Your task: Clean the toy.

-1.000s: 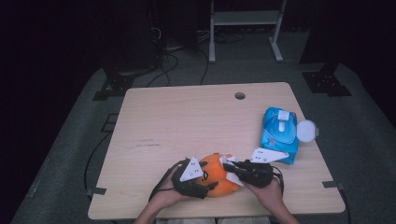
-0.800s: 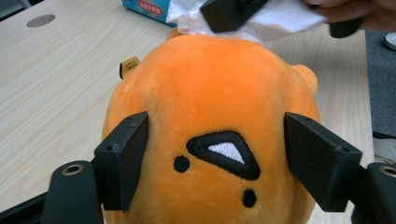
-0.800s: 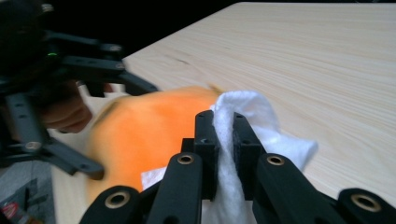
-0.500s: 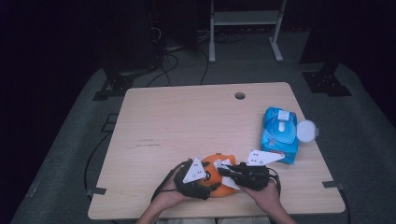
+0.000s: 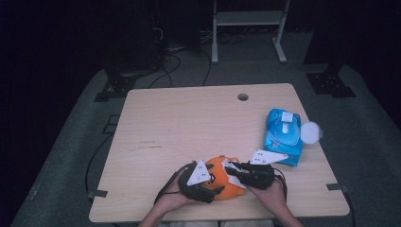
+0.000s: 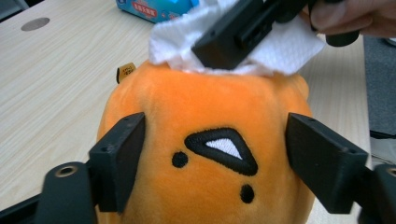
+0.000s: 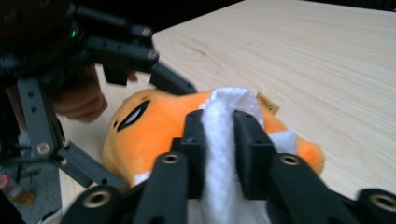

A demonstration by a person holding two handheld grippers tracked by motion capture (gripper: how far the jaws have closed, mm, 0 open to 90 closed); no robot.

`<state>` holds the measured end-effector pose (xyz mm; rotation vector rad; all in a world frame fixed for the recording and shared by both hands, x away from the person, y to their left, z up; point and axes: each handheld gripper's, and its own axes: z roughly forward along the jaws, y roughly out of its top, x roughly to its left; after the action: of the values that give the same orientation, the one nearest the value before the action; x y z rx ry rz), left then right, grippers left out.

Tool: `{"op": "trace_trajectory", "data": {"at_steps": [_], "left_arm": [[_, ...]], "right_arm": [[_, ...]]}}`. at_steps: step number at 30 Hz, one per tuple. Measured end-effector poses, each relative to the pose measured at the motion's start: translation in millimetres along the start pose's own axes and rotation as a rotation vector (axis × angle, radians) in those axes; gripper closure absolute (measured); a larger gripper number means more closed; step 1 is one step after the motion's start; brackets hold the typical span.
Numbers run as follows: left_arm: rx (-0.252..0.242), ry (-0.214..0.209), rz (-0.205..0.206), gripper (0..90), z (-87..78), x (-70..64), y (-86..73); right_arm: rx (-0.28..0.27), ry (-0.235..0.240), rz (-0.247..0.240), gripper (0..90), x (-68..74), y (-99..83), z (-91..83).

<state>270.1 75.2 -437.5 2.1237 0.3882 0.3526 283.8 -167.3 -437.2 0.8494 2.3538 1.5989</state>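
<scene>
Two tongs are working the orange plush toy (image 5: 222,177) at the counter's (image 5: 189,123) near edge: left tongs (image 6: 215,158) clamping its sides, right tongs (image 7: 219,140) pinching a white wipe (image 7: 224,140) on top, so wiping looks underway, needing strokes across next.

In the left gripper view, the orange plush toy (image 6: 205,140) runs off the bottom edge between the jaws, so its lower body cannot be seen. Above the jaws, the right gripper (image 6: 243,28) covers the middle of the white tissue (image 6: 289,46), and the top edge cuts off both. The blue wipes pack (image 6: 159,7) beyond is cropped to a strip, its print too small to read.

In the right gripper view, the tissue (image 7: 224,154) clamped between the jaws hides the toy (image 7: 154,135) behind it, and its lower end leaves the picture. The left gripper (image 7: 93,65), left of the jaws, is blurred and cut by the edge.
</scene>
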Motion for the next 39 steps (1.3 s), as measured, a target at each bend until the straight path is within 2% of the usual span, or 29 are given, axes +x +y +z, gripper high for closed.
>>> {"op": "trace_trajectory", "data": {"at_steps": [1, 3, 4, 6, 8, 10, 11, 12, 14, 15, 16, 17, 18, 20, 22, 23, 24, 25, 27, 29, 30, 31, 32, 33, 34, 35, 36, 37, 39], "left_arm": [[-0.007, -0.009, -0.025, 18.7, -2.9, 2.4, 1.1], [-0.052, -0.022, -0.088, 16.3, -9.7, 9.0, 1.5], [-0.048, 0.001, -0.130, 13.7, -13.2, 14.9, 0.2], [-0.028, 0.015, -0.144, 12.8, -12.4, 17.3, -1.9], [-0.013, -0.010, -0.203, 12.9, -7.6, 21.5, -7.4], [-0.002, -0.006, -0.165, 16.5, -4.8, 18.1, -6.9], [0.000, -0.005, -0.135, 21.2, -4.9, 15.5, -4.9], [-0.006, -0.002, -0.110, 22.8, -4.3, 12.1, -3.3], [-0.005, 0.000, -0.062, 23.2, -3.9, 6.5, -1.1], [-0.003, 0.004, -0.057, 23.2, -4.7, 6.3, -0.5], [-0.014, -0.001, -0.067, 23.0, -6.2, 8.0, -0.6], [-0.026, -0.001, -0.089, 19.5, -7.8, 10.4, -0.9], [-0.035, 0.003, -0.117, 19.5, -9.2, 13.3, -1.2], [-0.037, 0.013, -0.191, 14.5, -10.1, 19.6, -2.8], [-0.021, -0.011, -0.234, 14.4, -6.4, 21.5, -4.5], [-0.015, -0.018, -0.216, 17.6, -4.5, 19.8, -5.3], [-0.006, 0.000, -0.150, 23.9, -3.2, 13.9, -4.0], [-0.006, 0.000, -0.150, 26.3, -3.2, 13.9, -4.0], [0.002, 0.010, -0.086, 28.9, -5.5, 9.9, -2.2], [-0.011, 0.004, -0.055, 31.4, -6.4, 7.3, -1.7], [-0.015, 0.000, -0.027, 31.5, -6.5, 5.2, -0.2], [-0.015, 0.000, -0.027, 30.9, -6.5, 5.2, -0.2], [-0.018, -0.001, -0.024, 30.9, -6.5, 5.5, 0.5], [-0.033, -0.004, -0.048, 28.8, -6.1, 6.9, 0.7], [-0.042, -0.007, -0.087, 19.2, -6.0, 9.9, 0.8], [-0.044, -0.010, -0.135, 15.5, -6.2, 14.1, 0.9], [-0.042, -0.014, -0.228, 11.7, -5.5, 21.2, -1.5], [-0.042, -0.014, -0.228, 10.6, -5.5, 21.2, -1.5], [-0.024, -0.071, -0.315, 10.9, -0.5, 25.5, -7.2]], "right_arm": [[0.009, 0.004, -0.005, 77.5, 0.8, -0.1, 0.5], [0.011, 0.006, -0.001, 79.0, 0.3, 0.3, 0.0], [0.008, 0.008, 0.015, 79.8, -3.3, -0.1, -2.3], [0.003, 0.005, 0.017, 80.2, -5.9, -0.6, -3.3], [-0.008, 0.006, 0.035, 81.0, -7.8, -0.4, -4.8], [-0.021, 0.001, -0.006, 81.8, 0.0, 2.5, -3.6], [-0.038, 0.051, -0.036, 81.8, 11.5, 6.1, -0.8], [-0.049, 0.084, -0.046, 81.8, 16.5, 7.8, 0.9], [-0.044, 0.095, -0.059, 81.8, 20.6, 9.6, 2.4], [-0.035, 0.088, -0.077, 81.8, 22.5, 11.0, 3.3], [-0.033, 0.078, -0.081, 81.8, 21.5, 11.5, 3.2], [-0.036, 0.054, -0.053, 81.8, 13.4, 9.8, -0.3], [-0.036, 0.054, -0.053, 81.8, 13.4, 9.8, -0.3], [-0.029, 0.019, -0.041, 81.9, 5.3, 6.7, -4.6], [-0.035, 0.021, -0.013, 82.0, 1.6, 4.8, -6.9], [-0.033, 0.026, -0.020, 82.0, 3.2, 5.0, -6.3], [-0.031, 0.046, -0.032, 81.9, 10.2, 6.1, -3.2], [-0.031, 0.046, -0.032, 81.9, 10.2, 6.1, -3.2], [-0.035, 0.060, -0.046, 81.9, 14.7, 6.5, -0.8], [-0.045, 0.056, -0.035, 81.8, 11.9, 7.9, -2.4], [-0.065, 0.023, -0.023, 81.5, 6.7, 8.9, -5.6], [-0.065, 0.023, -0.023, 81.5, 6.7, 8.9, -5.6], [-0.066, -0.001, -0.030, 81.4, 4.3, 8.8, -6.6], [-0.062, -0.025, -0.035, 81.4, 2.2, 7.8, -7.4], [-0.056, -0.031, -0.019, 81.7, -2.3, 4.5, -7.3], [-0.052, -0.030, -0.021, 81.9, -2.9, 3.4, -7.0], [-0.048, -0.028, -0.018, 82.0, -1.5, 3.1, -6.9], [-0.048, -0.028, -0.018, 82.0, -1.5, 3.1, -6.9], [-0.043, -0.013, -0.030, 82.0, 2.6, 4.2, -6.7]]}}
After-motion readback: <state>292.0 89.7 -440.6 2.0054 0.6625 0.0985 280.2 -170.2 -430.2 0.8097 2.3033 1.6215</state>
